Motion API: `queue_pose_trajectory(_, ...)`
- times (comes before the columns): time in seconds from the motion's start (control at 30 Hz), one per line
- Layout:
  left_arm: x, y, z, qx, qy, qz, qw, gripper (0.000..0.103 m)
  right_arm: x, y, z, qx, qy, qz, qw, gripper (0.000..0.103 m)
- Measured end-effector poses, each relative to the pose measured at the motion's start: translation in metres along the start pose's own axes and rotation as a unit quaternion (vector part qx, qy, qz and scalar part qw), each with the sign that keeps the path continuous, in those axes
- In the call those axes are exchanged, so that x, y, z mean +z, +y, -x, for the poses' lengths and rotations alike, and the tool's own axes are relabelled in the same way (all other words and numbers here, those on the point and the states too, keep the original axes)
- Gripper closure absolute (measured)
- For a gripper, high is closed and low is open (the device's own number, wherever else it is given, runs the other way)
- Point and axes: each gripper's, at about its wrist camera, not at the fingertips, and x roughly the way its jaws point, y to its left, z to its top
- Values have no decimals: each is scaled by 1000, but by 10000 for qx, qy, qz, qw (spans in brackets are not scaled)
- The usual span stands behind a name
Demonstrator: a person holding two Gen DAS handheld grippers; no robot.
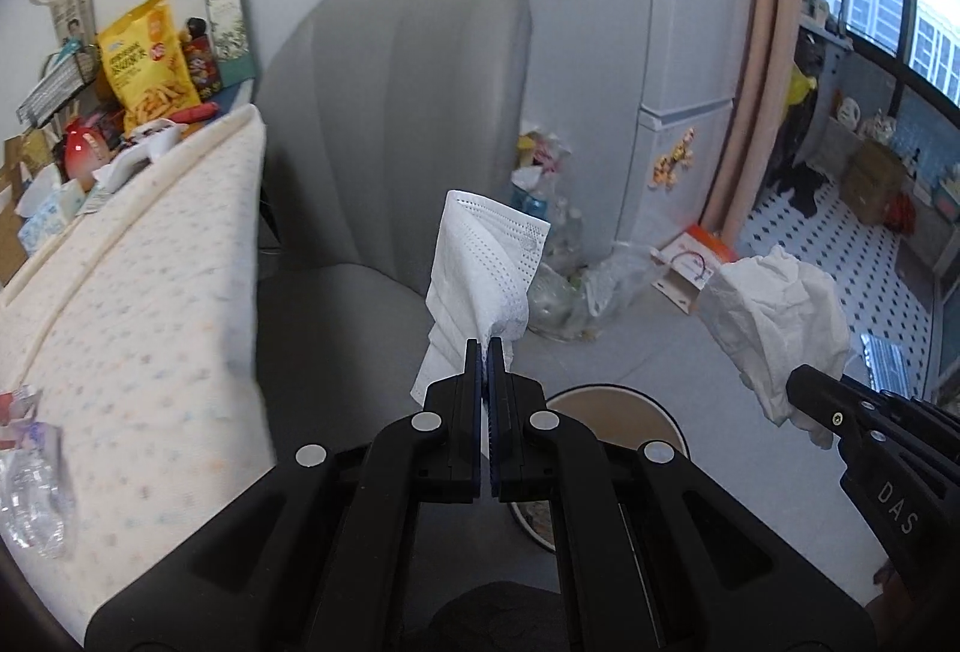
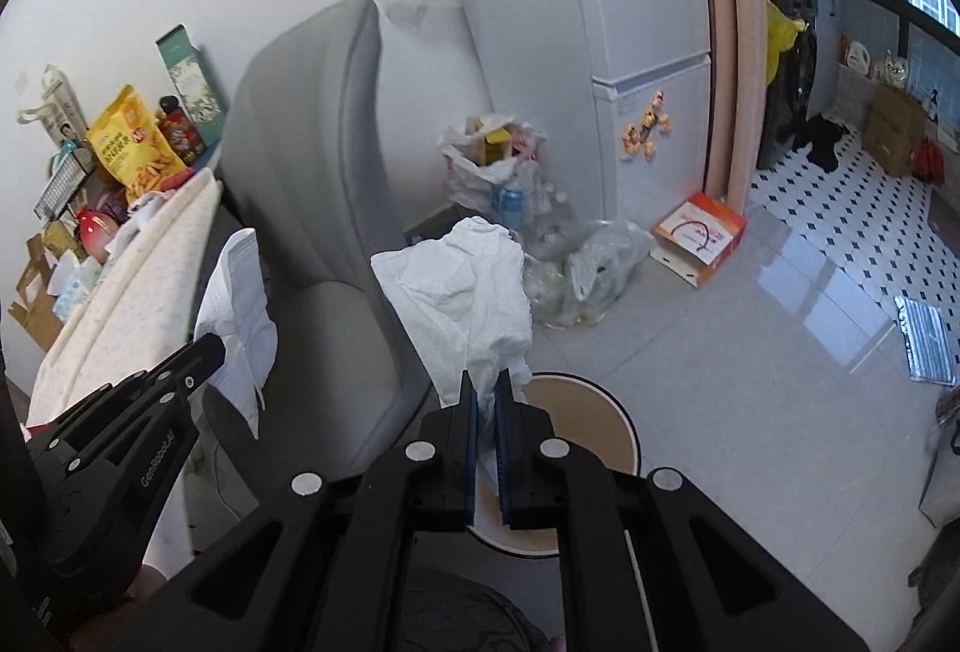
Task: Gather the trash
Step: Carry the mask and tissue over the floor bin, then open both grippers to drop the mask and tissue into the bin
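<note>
My left gripper [image 1: 486,346] is shut on a white face mask [image 1: 483,256] and holds it in the air in front of the grey chair. My right gripper [image 2: 486,379] is shut on a crumpled white tissue [image 2: 465,292]. The tissue also shows at the right of the left wrist view [image 1: 774,316], and the mask at the left of the right wrist view [image 2: 240,310]. A round bin [image 1: 618,415] with a brown inside and black rim stands on the floor just below both grippers; it also shows in the right wrist view [image 2: 585,424].
A grey chair [image 1: 390,124] stands ahead. A table with a spotted cloth [image 1: 132,292] and snack packs is at the left. Plastic bags of bottles [image 2: 528,208] lie by the white fridge [image 2: 630,52]. An orange box [image 2: 699,238] lies on the floor.
</note>
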Motion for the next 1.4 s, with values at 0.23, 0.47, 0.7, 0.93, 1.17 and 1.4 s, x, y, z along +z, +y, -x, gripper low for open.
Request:
queue_pose_trajectory(0.23, -1, -8, -32, -52, 233, -69, 9997, 100, 0, -10, -35, -38, 244, -26, 9997, 96)
queue_pose_trajectory(0.47, -4, -3, -51, 6, 443, -30, 9990, 100, -1, -8, -64, 19, 484, -73, 9988, 86)
queue_pose_trajectory(0.7, -8, -6, -55, -13, 522, -49, 9986, 100, -2, -21, -69, -64, 467, -256, 9986, 56)
queue_pose_trajectory(0.93, -9, -31, -55, -213, 551, -265, 9979, 100, -4, -54, -45, -329, 314, -563, 9974, 54)
queue_pose_trajectory(1.17, -12, -75, -61, -608, 685, -501, 9945, 100, -5, -92, -18, -657, 108, -814, 9945, 46)
queue_pose_trajectory(1.4, -18, -108, -71, -926, 901, -659, 9894, 100, -8, -121, -2, -909, 0, -989, 9909, 36)
